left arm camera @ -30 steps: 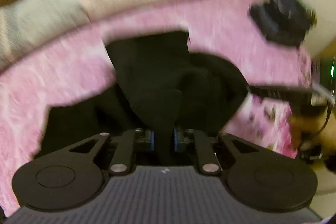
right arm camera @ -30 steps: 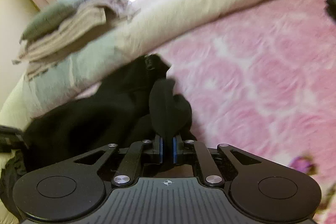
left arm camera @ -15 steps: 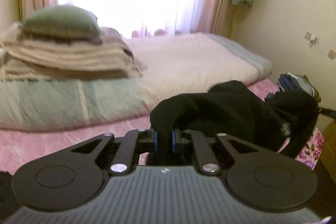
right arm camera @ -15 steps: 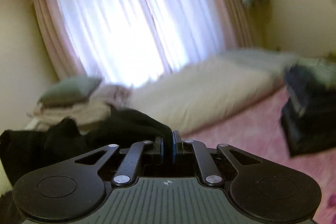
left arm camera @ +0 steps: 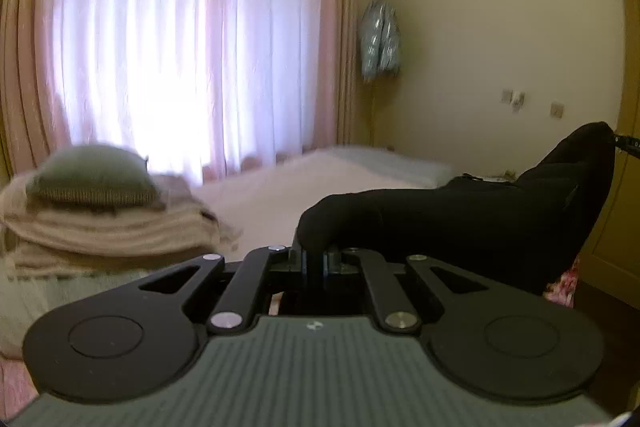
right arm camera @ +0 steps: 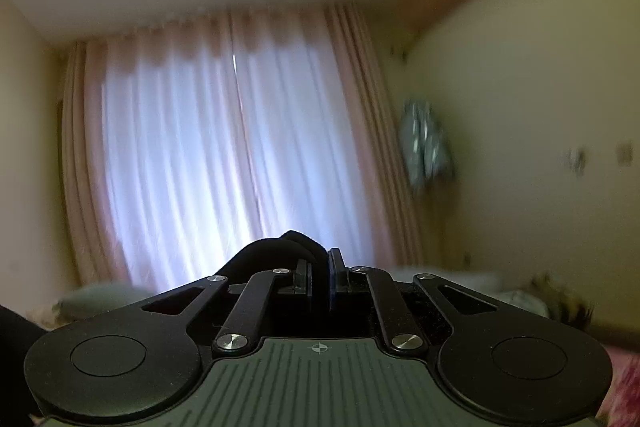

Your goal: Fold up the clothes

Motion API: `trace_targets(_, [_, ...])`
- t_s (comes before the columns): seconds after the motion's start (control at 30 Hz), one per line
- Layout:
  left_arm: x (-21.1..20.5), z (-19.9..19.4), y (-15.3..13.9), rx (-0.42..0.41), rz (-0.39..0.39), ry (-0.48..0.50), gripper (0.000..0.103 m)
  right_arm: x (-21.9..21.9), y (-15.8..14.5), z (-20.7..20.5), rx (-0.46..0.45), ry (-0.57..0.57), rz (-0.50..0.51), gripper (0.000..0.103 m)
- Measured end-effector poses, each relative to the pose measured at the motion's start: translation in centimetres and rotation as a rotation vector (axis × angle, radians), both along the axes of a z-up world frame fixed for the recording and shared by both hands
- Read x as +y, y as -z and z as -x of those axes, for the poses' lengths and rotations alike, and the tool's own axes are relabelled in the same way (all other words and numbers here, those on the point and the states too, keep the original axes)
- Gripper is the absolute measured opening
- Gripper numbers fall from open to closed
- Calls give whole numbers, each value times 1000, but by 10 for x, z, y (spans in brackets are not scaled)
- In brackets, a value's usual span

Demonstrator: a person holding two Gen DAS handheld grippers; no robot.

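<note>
Black garment (left arm camera: 472,223) hangs stretched above the bed (left arm camera: 304,187), thick and matte, between my grippers. Left gripper (left arm camera: 316,259) clamps one bunched edge; right gripper (right arm camera: 319,281) pinches another fold tight.

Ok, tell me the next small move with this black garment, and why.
Probably draw the two tongs apart, then lower. The left tongs and the right tongs are each shut on the black fabric garment, which hangs bunched between them above the pink bed, so it needs spreading before it can fold flat.
</note>
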State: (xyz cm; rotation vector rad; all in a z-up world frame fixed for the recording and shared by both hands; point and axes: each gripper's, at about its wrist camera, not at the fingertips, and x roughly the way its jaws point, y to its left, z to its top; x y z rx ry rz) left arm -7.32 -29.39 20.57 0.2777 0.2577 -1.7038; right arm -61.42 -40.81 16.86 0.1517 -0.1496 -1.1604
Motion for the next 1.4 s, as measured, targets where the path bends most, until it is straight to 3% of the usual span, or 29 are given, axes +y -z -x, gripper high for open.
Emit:
trace_targets(0.17, [10,-5,-44,-1,88,12,6,-6,-41,-8,12,20,90,6])
trace_targets(0.27, [-12,-13,-55,4,94,-3,6,-45,-48,-18,16,2,95,6])
trace_targets(0.37, [-61,-25,-45,-8,56,-42,6,-110,-36,-43,81,-24,87,6])
trace_targets(0.5, [-166,-44,20,-42,-69,-140,10,-235,24,-92,213,-84,5,6])
trace_targets(0.63, [-270,-53,147,-90,-294,-275,24,-371,143,-148,324,-169,-236,10])
trace_targets(0.67, [-286,-55,181,-80,-361,-308,30,-391,178,-162,369,-171,-302,25])
trace_targets(0.7, [-292,-56,216,-67,-428,-341,31,-410,213,-175,413,-172,-367,73])
trace_targets(0.73, [-296,-56,250,-54,-495,-374,31,-422,249,-183,436,-169,-424,93])
trace_targets(0.87, [-254,-46,357,62,-716,-413,39,-431,360,-191,467,-272,-630,92])
trace_targets(1.03, [-181,-21,427,173,-926,-370,44,-401,439,-157,458,-345,-891,92])
trace_targets(1.23, [-113,11,454,252,-1038,-268,49,-301,458,-90,458,-410,-1110,92])
trace_targets(1.4, [-89,26,477,319,-1032,-177,49,-245,468,-56,405,-451,-1224,92])
